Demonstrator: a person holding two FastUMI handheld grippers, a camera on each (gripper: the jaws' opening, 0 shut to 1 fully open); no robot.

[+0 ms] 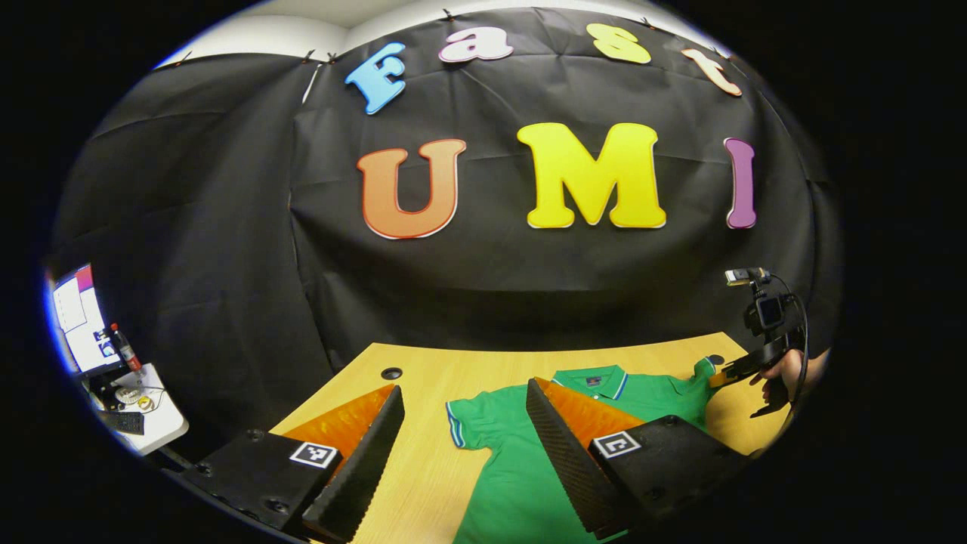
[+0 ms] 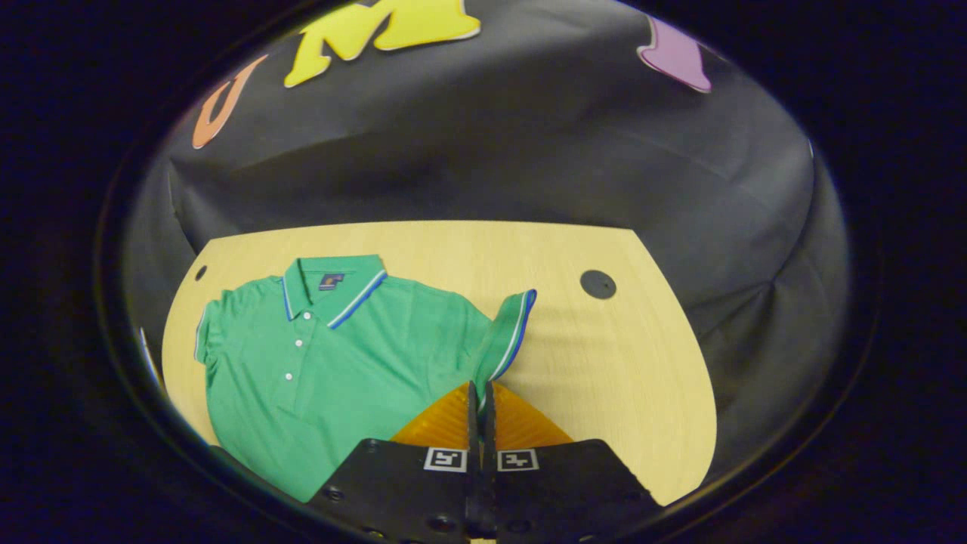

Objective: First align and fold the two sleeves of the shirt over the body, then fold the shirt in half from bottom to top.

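Right gripper (image 2: 480, 393) clamped on sleeve (image 2: 508, 332), frame centre, lifted for folding over shirt (image 2: 340, 363). Left gripper (image 1: 461, 423) apart, hovering lower frame, ready for other sleeve (image 1: 472, 423).

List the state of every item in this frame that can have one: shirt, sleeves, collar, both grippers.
Green polo shirt: lying flat on the wooden table, front up, not yet folded.
Collar: folded down, placket buttoned.
Right-hand sleeve: lifted, pinched by the right gripper.
Other sleeve: spread out flat, untouched.
Right gripper: shut on the sleeve.
Left gripper: open, hovering over the shirt.
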